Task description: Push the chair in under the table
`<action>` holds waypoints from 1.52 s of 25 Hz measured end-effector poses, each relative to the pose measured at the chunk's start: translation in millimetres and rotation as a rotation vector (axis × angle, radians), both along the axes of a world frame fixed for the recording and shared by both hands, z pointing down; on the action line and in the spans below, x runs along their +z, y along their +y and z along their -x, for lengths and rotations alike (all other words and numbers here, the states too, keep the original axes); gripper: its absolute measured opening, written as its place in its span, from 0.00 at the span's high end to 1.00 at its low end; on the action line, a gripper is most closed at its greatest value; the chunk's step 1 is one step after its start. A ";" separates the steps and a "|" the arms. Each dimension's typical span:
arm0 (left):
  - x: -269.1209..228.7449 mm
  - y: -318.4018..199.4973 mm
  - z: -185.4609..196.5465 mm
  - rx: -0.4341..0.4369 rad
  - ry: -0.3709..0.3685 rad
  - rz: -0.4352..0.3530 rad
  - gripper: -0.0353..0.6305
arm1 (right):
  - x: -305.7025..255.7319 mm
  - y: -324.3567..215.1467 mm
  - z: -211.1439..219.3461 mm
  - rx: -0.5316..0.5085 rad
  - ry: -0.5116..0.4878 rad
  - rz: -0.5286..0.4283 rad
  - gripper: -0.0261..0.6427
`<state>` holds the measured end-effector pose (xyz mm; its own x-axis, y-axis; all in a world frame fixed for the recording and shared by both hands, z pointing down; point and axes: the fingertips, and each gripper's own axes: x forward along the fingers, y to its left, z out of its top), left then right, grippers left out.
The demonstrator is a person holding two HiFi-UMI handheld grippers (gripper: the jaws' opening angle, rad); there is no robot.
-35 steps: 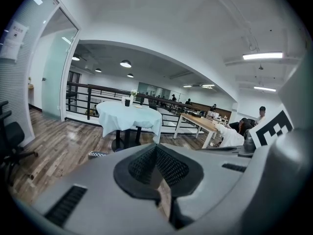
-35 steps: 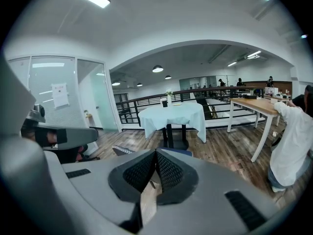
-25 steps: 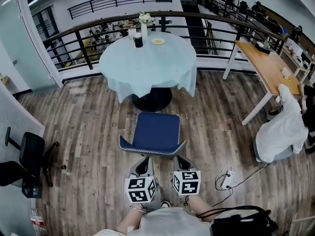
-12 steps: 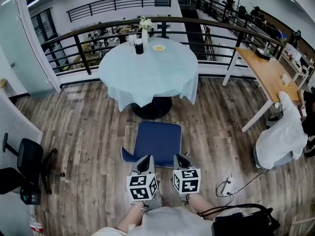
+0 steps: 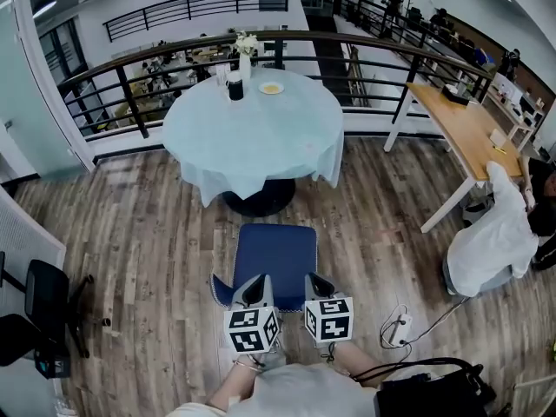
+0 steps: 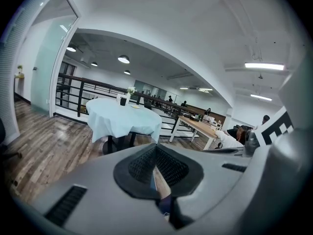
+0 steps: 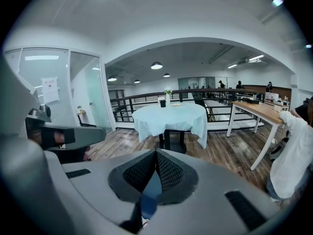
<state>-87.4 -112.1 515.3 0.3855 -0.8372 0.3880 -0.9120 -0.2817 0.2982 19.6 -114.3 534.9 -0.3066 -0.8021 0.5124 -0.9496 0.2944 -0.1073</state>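
A blue-seated chair (image 5: 276, 252) stands on the wood floor, facing a round table (image 5: 252, 129) with a pale blue cloth. Its seat front is close to the table's black pedestal. My left gripper (image 5: 254, 283) and right gripper (image 5: 314, 278) are side by side at the top edge of the chair's backrest, both shut with nothing between the jaws. In the left gripper view the left gripper (image 6: 155, 146) points at the table (image 6: 124, 116). The right gripper (image 7: 155, 152) also looks at the table (image 7: 171, 116), and a sliver of the blue chair (image 7: 150, 190) shows under its tips.
On the table are a flower vase (image 5: 245, 52), a black cup (image 5: 234, 87) and a small plate (image 5: 271, 88). A railing (image 5: 130, 94) runs behind it. A wooden desk (image 5: 469, 124) and a seated person in white (image 5: 491, 241) are right. A black office chair (image 5: 39, 302) stands left; a power strip (image 5: 400, 324) lies near my feet.
Both grippers and the chair have moved forward together toward the table. The jaws have stayed shut.
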 end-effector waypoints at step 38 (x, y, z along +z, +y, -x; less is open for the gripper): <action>34.2 -57.8 -13.8 0.088 -0.007 0.124 0.94 | 21.1 -61.2 19.1 -0.039 -0.041 0.112 0.94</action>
